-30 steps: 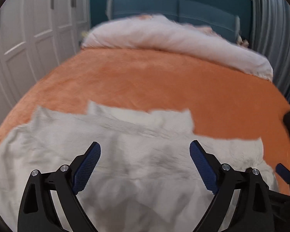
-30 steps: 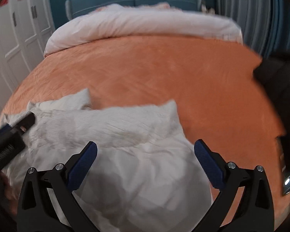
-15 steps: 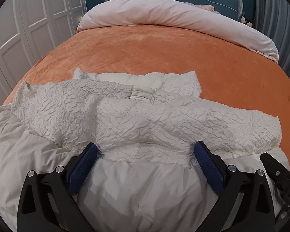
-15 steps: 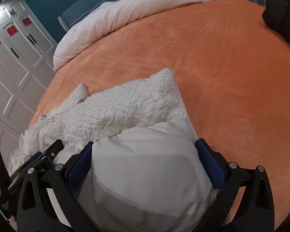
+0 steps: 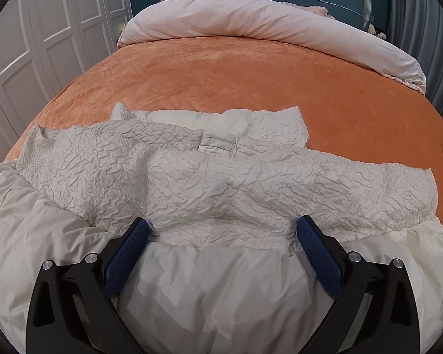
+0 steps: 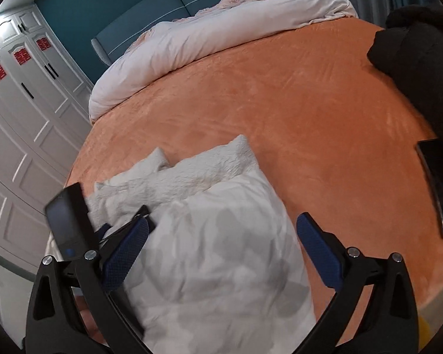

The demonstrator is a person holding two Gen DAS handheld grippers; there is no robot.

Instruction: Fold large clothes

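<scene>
Wardrobe [image 5: 38, 44], white, at 9 o'clock. Left gripper [image 5: 221, 233]: fingers spread wide, holding nothing, over white padded jacket [image 5: 221, 177] on orange bed [image 5: 236, 73]. Right gripper [image 6: 221, 230]: fingers wide, empty, astride jacket. Black garment [image 6: 422, 59] at 2 o'clock; phone [image 6: 440, 183] at 3.

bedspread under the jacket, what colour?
Orange bedspread, plain plush, under the white jacket; clearest in the left wrist view.
</scene>
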